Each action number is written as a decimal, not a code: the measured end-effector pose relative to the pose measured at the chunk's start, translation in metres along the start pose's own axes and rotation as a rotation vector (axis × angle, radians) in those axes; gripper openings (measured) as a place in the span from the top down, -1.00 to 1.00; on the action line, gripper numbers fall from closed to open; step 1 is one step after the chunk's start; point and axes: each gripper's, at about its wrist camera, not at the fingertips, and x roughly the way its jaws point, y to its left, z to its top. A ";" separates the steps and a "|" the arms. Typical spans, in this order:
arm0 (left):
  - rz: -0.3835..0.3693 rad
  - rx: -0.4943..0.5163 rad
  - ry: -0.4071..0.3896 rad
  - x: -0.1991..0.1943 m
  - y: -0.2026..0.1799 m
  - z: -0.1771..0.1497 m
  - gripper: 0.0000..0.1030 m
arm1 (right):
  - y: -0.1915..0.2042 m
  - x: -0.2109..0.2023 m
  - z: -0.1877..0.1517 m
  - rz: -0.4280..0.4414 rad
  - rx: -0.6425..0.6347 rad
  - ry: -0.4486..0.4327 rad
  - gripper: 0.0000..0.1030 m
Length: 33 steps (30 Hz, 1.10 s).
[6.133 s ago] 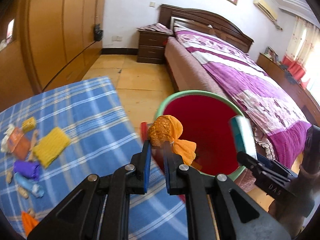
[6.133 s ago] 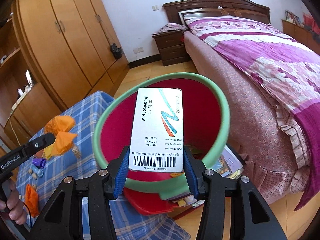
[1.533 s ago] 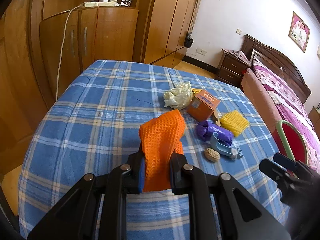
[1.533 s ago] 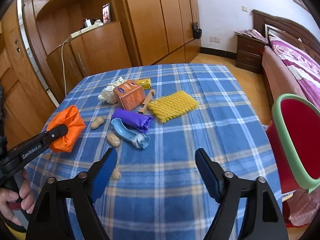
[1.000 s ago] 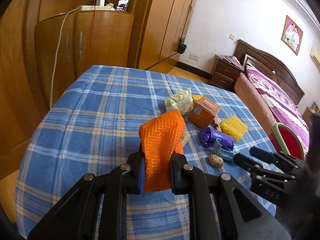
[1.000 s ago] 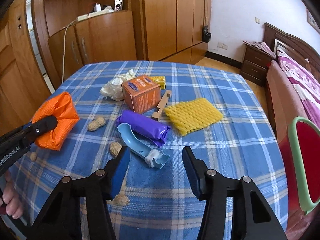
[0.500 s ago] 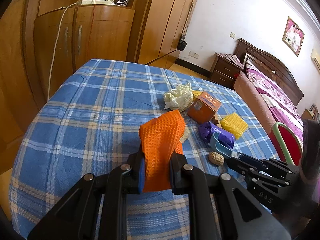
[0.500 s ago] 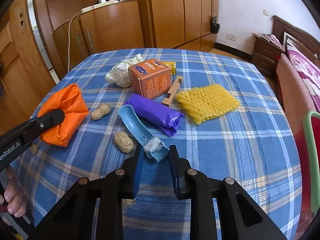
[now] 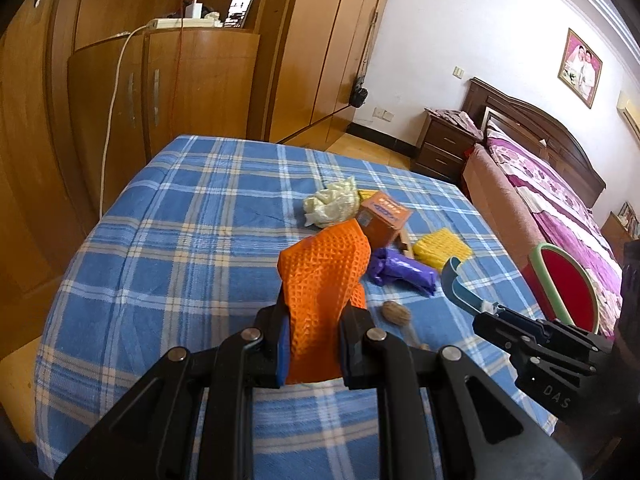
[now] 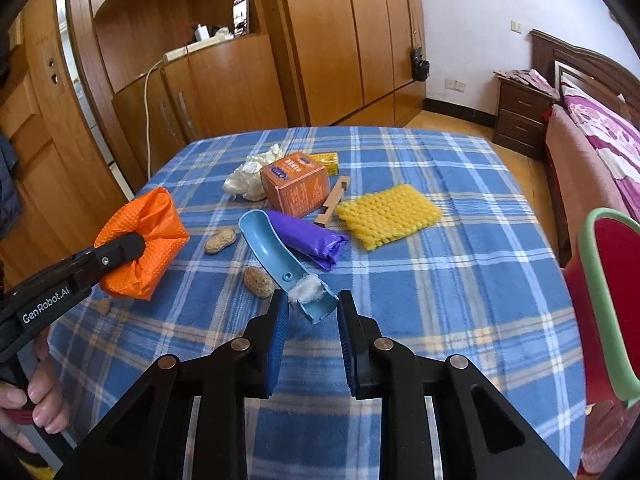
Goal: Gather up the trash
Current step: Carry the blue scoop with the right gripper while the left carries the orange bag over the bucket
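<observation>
Both claws are loaded: the left claw pinches an orange net, the right claw has just closed on a blue scoop whose handle runs away up-left, and the bin waits far right.

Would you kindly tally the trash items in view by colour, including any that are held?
Orange: 2, foam net, box
Yellow: 2, foam net, small packet
Purple: 1, bag
Blue: 1, scoop
White: 1, crumpled bag
Tan: 3, peanuts
Wood: 1, clip
Total: 11

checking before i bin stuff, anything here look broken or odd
The light blue plastic piece in the right tongs looks damaged: its near end is jagged, with white fluff stuck there. Peanuts lie loose on the tablecloth.
</observation>
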 end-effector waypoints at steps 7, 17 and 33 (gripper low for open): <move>-0.017 0.034 -0.007 -0.012 -0.024 -0.001 0.65 | -0.017 -0.029 -0.006 -0.015 0.038 -0.043 0.51; -0.062 0.084 0.013 -0.021 -0.059 -0.002 0.65 | -0.048 -0.069 -0.017 -0.069 0.098 -0.099 0.51; -0.126 0.213 0.025 -0.022 -0.128 -0.001 0.65 | -0.098 -0.115 -0.031 -0.145 0.187 -0.177 0.51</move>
